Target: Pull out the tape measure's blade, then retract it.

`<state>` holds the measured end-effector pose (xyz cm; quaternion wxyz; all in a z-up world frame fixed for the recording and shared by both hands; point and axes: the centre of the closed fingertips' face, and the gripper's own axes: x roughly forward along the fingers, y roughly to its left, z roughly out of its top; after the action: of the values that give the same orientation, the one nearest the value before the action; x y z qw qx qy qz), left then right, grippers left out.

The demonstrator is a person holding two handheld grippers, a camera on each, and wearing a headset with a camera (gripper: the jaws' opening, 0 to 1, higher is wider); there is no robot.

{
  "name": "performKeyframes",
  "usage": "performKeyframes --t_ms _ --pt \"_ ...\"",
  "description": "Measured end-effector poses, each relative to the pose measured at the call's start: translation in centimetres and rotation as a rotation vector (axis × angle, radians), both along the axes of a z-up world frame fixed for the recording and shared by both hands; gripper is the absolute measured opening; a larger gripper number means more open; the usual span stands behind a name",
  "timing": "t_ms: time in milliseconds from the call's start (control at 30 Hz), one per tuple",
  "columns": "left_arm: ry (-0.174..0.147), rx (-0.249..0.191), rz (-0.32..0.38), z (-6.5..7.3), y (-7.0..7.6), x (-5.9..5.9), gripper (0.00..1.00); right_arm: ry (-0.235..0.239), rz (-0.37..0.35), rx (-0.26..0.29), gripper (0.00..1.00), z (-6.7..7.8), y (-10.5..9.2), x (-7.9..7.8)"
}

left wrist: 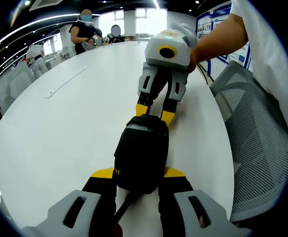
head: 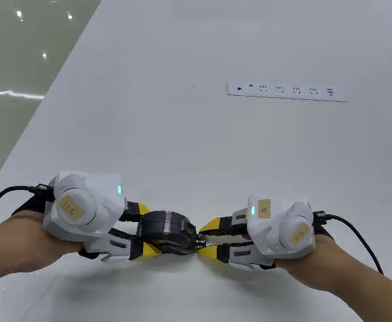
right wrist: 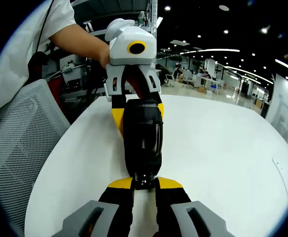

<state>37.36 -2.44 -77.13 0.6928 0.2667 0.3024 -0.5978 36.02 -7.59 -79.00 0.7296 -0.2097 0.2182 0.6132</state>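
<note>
At lower centre of the head view, near the tabletop's (head: 182, 134) front edge, our left claw (head: 146, 230) clamps the tape measure (head: 171, 232). Our right claw (head: 207, 240) pinches the blade tip (right wrist: 144, 180). We judge the pull runs toward frame right, along the case's long axis.

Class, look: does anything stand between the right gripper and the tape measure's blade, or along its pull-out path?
Nothing visible does. The right gripper is shut on the blade hook of the tape measure, which the left gripper holds. The power strip lies far off across the table.
</note>
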Motion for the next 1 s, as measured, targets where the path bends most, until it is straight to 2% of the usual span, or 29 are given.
performKeyframes --t_ms 1000 --pt "-0.012 0.018 -0.016 -0.07 0.03 0.04 0.26 0.010 -0.009 0.008 0.11 0.04 -0.29 -0.07"
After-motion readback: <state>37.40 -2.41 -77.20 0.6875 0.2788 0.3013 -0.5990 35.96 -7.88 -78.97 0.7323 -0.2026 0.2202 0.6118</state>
